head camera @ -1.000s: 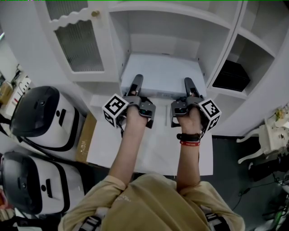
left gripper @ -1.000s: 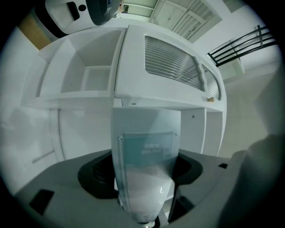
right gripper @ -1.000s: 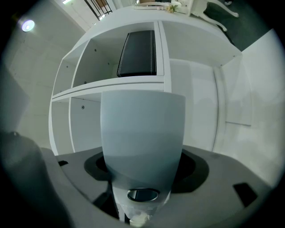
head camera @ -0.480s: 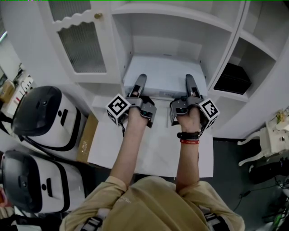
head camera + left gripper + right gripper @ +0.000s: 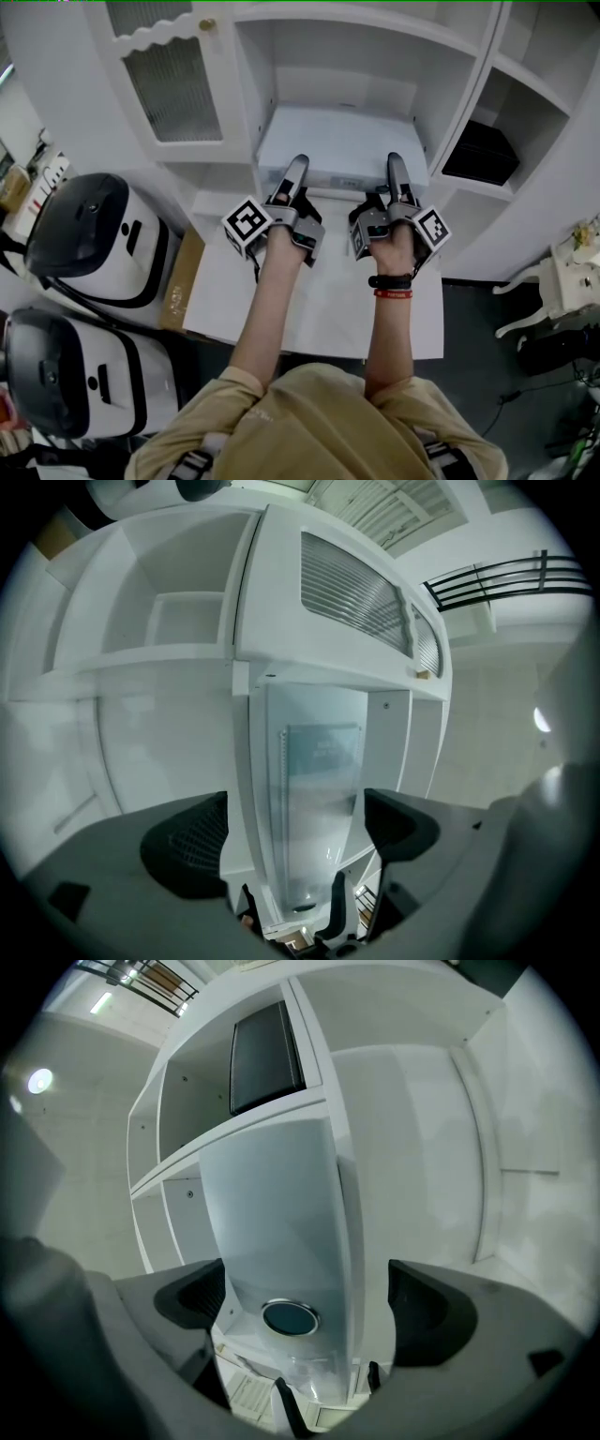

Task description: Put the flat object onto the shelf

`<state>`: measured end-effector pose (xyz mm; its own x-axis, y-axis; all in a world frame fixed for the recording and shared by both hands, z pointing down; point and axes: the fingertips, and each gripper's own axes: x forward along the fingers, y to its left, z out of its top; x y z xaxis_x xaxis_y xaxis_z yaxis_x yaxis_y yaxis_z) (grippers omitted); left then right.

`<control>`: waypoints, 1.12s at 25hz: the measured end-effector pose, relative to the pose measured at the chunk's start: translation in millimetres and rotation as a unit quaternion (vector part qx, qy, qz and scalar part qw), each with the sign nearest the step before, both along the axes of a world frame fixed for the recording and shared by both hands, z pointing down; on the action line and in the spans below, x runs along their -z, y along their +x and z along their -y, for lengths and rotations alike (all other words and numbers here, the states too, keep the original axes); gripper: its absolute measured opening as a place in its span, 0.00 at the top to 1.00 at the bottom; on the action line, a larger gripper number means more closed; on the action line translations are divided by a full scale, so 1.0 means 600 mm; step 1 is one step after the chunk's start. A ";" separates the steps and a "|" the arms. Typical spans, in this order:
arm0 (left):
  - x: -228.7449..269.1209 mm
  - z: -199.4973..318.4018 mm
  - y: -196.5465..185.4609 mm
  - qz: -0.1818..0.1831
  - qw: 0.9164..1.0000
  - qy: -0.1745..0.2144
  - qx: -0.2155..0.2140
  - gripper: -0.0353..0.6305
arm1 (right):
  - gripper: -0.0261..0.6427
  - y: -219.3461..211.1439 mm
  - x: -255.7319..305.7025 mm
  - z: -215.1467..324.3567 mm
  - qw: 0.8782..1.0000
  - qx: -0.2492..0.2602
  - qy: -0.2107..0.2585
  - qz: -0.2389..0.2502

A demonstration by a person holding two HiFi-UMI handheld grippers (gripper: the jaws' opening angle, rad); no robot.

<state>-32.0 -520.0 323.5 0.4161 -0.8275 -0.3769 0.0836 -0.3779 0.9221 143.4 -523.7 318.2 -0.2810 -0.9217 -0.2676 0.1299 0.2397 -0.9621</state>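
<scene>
The left gripper's fingers stand wide apart and have just been opening; the near edge of the flat white object runs up between them, with a gap to each pad. The right gripper's fingers are equally spread, also just opened, and the same object's other end sits between them, untouched. From the head view, the left gripper and right gripper lie side by side over the front edge of the flat white object, which lies flat inside the open shelf compartment of the white cabinet. Both grippers tilt slightly upward. The left hand and right hand grasp the handles behind the marker cubes, and both forearms reach straight forward, roughly parallel, above a white tabletop
</scene>
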 end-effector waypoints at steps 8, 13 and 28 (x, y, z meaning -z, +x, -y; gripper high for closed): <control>-0.032 -0.049 -0.010 0.032 0.999 -0.004 -0.003 0.28 | 0.18 0.020 -0.027 -0.059 0.998 -0.026 0.005 -0.050; -0.050 -0.094 -0.017 0.083 0.996 0.007 -0.001 0.28 | 0.18 0.020 -0.030 -0.108 0.991 -0.050 0.022 -0.125; -0.084 -0.228 -0.036 0.305 0.951 0.051 0.006 0.28 | 0.19 -0.015 -0.058 -0.258 0.926 -0.042 0.047 -0.371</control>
<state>-53.8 -383.4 373.8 0.5737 -0.8057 -0.1474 -0.4606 -0.4661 0.7554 134.3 -369.1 353.0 -0.3488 -0.9307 -0.1099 -0.5816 0.3069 -0.7533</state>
